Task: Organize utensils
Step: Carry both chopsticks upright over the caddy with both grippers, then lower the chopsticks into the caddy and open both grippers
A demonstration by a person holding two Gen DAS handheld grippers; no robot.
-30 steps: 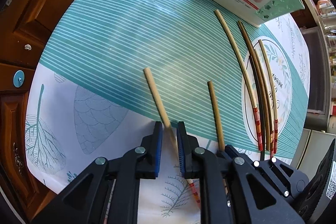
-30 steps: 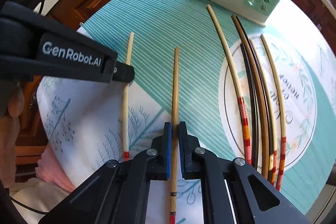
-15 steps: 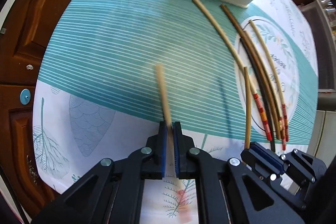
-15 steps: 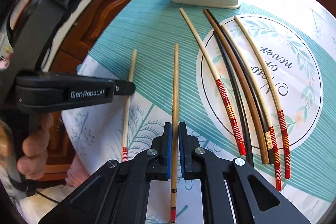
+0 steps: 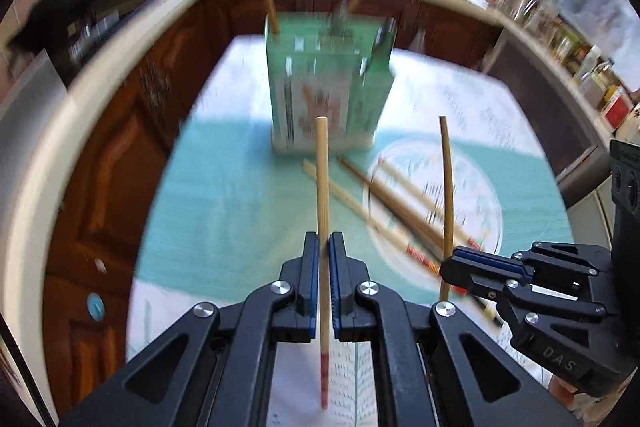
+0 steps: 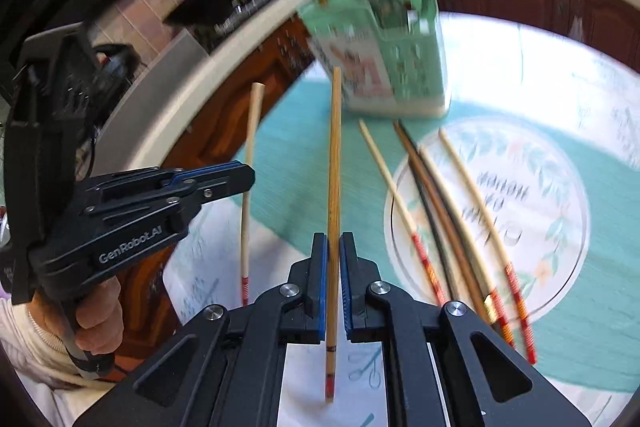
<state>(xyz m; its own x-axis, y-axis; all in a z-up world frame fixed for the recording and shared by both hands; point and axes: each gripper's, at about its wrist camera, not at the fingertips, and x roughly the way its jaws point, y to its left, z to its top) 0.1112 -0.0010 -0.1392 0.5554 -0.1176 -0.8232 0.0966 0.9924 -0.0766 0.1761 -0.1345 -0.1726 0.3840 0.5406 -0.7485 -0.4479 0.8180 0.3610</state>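
My left gripper is shut on a pale chopstick and holds it above the table, tip toward the green utensil holder. My right gripper is shut on a tan chopstick, also lifted. Each gripper shows in the other's view, the right gripper at the right and the left gripper at the left. Several chopsticks lie on the tablecloth in front of the holder. Two chopsticks stand in the holder.
The teal and white tablecloth covers the table. Dark wooden cabinets and a counter edge curve round behind and to the left. Jars and bottles stand on the counter at the right.
Both grippers have lifted their chopsticks off the table and tilted up, so the holder now faces them. The left jaws, open one second ago, closed on the pale chopstick.
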